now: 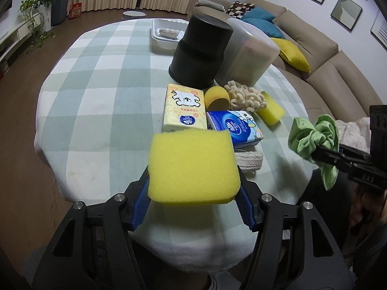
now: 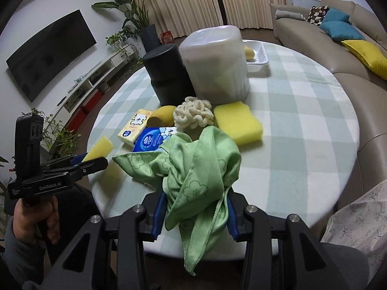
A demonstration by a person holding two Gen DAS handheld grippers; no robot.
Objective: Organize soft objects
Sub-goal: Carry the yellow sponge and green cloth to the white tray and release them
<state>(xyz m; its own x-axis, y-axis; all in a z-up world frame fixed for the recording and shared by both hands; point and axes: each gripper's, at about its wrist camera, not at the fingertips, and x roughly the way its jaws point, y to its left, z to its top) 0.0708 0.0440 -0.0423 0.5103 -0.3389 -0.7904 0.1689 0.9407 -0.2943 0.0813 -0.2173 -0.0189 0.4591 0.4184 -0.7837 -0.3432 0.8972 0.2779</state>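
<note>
My left gripper [image 1: 193,183] is shut on a large yellow sponge [image 1: 193,166], held above the near part of the checked tablecloth [image 1: 101,91]. In the right wrist view that left gripper [image 2: 96,162] and its sponge [image 2: 100,147] show at the left. My right gripper [image 2: 196,198] is shut on a crumpled green cloth [image 2: 198,166] that hangs down between its fingers; the same cloth [image 1: 312,133] appears at the right in the left wrist view. On the table lie a second yellow sponge [image 2: 238,123], a beige chenille pad [image 2: 193,114], a yellow tissue pack [image 1: 185,107] and a blue tissue pack [image 1: 238,126].
An upturned black bin [image 1: 200,50] and a translucent bin [image 1: 249,53] stand behind the pile. A white tray [image 1: 167,32] sits at the far edge. A yellow rounded piece [image 1: 216,97] and a woven rope piece [image 1: 249,160] lie near the packs. A sofa [image 2: 362,89] curves along the right.
</note>
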